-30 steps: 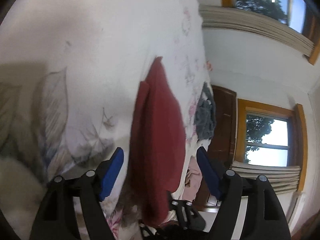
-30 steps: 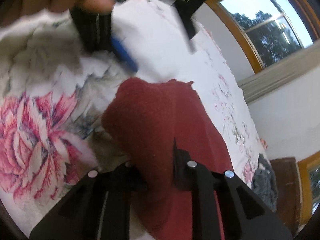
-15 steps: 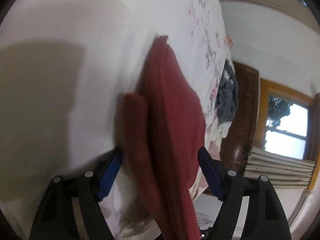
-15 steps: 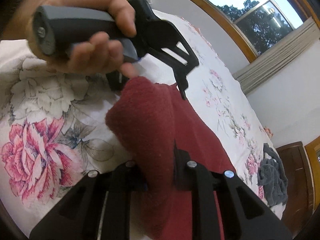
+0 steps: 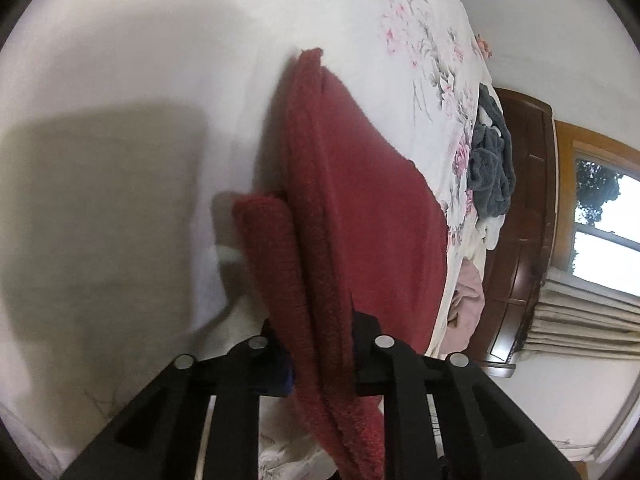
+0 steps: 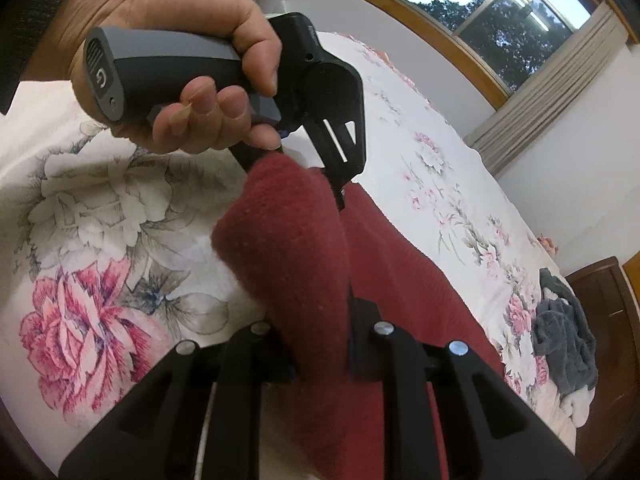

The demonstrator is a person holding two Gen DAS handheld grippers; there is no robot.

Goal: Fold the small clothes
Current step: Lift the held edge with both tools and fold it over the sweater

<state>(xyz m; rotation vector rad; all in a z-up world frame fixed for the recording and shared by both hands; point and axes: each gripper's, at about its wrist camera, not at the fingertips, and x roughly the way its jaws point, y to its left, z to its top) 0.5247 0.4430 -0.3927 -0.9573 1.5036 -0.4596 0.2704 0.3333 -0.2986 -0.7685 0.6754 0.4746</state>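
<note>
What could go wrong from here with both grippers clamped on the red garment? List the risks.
1. The left gripper and right gripper pinch bunched layers of the red garment; a layer may slip free.
2. Lifted off the floral bedsheet, it sags unevenly, so the fold could land crooked.

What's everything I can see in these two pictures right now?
Red knitted garment: one, dark red, on the bed, an edge pinched in both grippers.
Bedspread: one, white with pink and grey flowers, under the garment.
Grey clothes pile: one, dark grey, far end of the bed.
Pink cloth: one, pale pink, at the bed's edge.
Windows: two, wooden frames, beige curtains.
Wooden furniture: one, dark brown, by the wall.
Hand: one, holding the left gripper's handle.
Left gripper: black, shut on the garment.
Right gripper: black, shut on the garment.
</note>
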